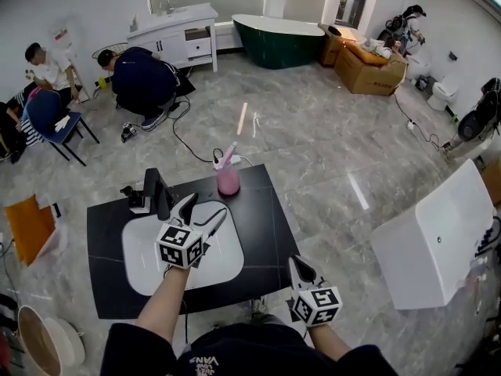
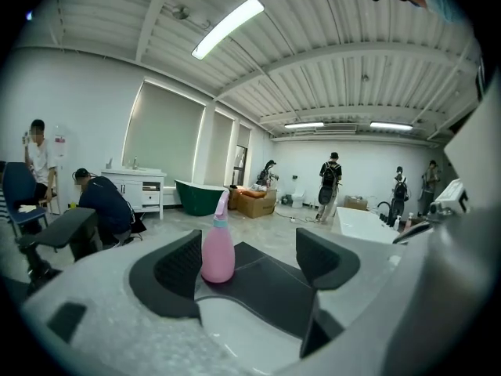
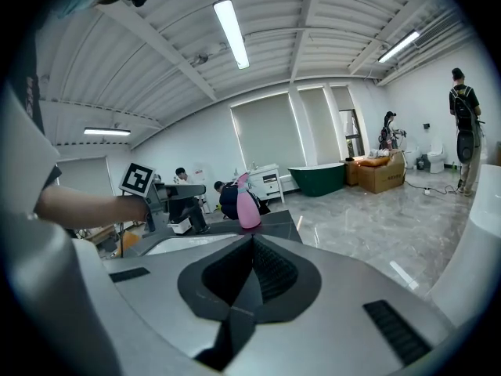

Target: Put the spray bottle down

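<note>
Surface: black countertop (image 1: 266,210), white basin (image 1: 227,258).
Left gripper (image 1: 206,208): my forearm reaches over the basin, jaws spread, empty.
Right gripper (image 1: 299,266): off near right corner, jaws pressed together.
Spray bottle (image 1: 228,177): far edge, upright, nozzle up.

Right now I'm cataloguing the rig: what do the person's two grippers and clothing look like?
The left gripper and right gripper are alike. Both have pale grey bodies, black ribbed pads on the jaws, and a white cube with black square markers. The person wears a short-sleeved dark top with white lettering.
</note>
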The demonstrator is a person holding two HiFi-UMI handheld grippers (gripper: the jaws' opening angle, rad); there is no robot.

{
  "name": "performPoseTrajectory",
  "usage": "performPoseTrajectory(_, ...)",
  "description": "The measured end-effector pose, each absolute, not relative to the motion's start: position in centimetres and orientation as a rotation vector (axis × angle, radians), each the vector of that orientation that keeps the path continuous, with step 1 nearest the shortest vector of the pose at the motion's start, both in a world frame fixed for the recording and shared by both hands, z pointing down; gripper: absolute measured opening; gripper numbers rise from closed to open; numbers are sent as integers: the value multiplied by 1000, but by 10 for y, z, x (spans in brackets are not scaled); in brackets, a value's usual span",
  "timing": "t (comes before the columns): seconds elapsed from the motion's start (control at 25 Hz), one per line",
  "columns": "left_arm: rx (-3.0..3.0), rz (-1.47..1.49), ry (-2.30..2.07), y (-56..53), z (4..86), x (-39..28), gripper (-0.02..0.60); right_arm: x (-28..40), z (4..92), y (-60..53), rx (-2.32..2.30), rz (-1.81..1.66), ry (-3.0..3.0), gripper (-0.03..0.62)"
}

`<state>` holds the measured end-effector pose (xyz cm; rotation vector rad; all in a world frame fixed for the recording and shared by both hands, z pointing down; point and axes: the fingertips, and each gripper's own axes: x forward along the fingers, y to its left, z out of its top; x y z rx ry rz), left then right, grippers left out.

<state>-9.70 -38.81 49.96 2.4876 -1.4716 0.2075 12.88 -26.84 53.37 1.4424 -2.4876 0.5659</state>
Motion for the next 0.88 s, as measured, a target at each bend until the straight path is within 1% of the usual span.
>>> performPoseTrajectory(0.2, 2505, 208, -1439, -332, 495, -111, 367, 104, 528, -239, 1439, 548, -2504, 0)
performPoseTrajectory(0.32, 2521, 200, -1425, -301, 491, -122, 339, 93, 525, -219, 1449, 544, -2502, 0)
performPoseTrajectory(0.56, 2537, 141, -1411, -241, 484, -144, 237, 72, 523, -180, 1478, 540, -2492, 0)
performPoseTrajectory(0.68, 2529, 108, -1392, -212, 485, -152, 146, 63, 523, -162, 1491, 538, -2487, 0)
performPoseTrajectory(0.88, 2557, 126, -1362, -171, 487, -161, 40, 46, 525, -136, 1497, 534, -2478, 0)
